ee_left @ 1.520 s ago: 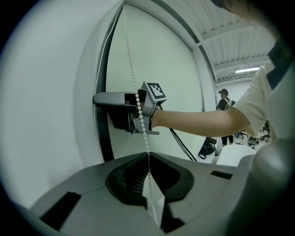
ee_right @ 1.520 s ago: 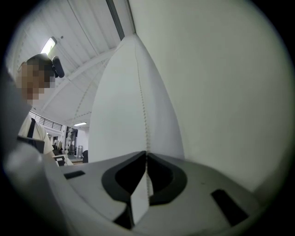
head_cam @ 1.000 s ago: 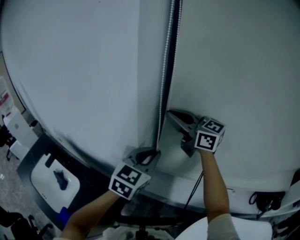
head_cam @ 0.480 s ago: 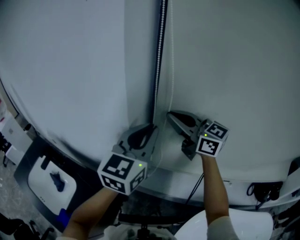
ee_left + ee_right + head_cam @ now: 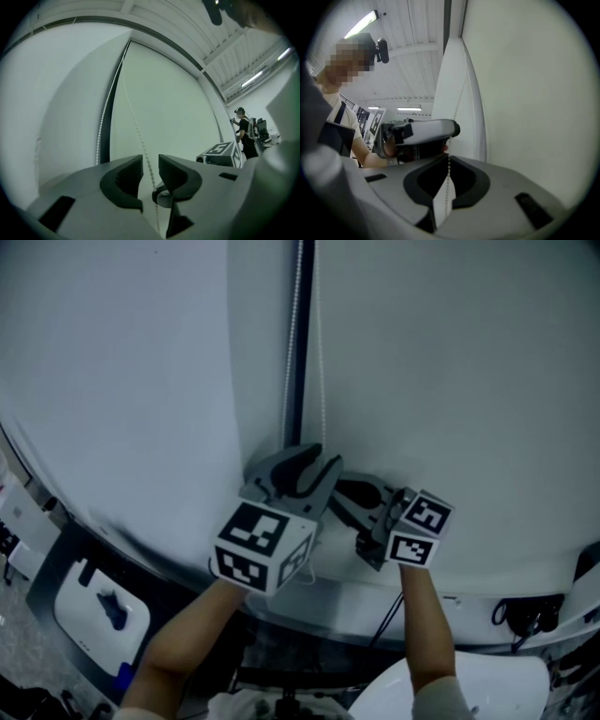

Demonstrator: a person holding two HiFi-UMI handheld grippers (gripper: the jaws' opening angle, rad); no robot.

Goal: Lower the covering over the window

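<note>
Two white roller blinds (image 5: 450,381) cover the window, with a dark gap between them. A white bead chain (image 5: 322,362) hangs down beside the gap in two strands. My left gripper (image 5: 302,468) is raised next to the right one. Its jaws have just been opening and now stand apart, with one chain strand (image 5: 135,123) running loose between the pads. The other strand (image 5: 103,126) hangs to its left. My right gripper (image 5: 343,491) points left at the chain. It is shut on the chain (image 5: 449,164), which runs up from its closed tips past the left gripper (image 5: 423,133).
A white sill (image 5: 347,601) runs below the blinds. Black cables (image 5: 525,620) hang at the lower right. A white box with a blue item (image 5: 98,607) sits on the floor at the lower left. A person (image 5: 244,130) stands far off to the right.
My left gripper has climbed up along the chain and its jaws have gone from closed to apart. The right gripper has kept its grip on the chain and shifted slightly.
</note>
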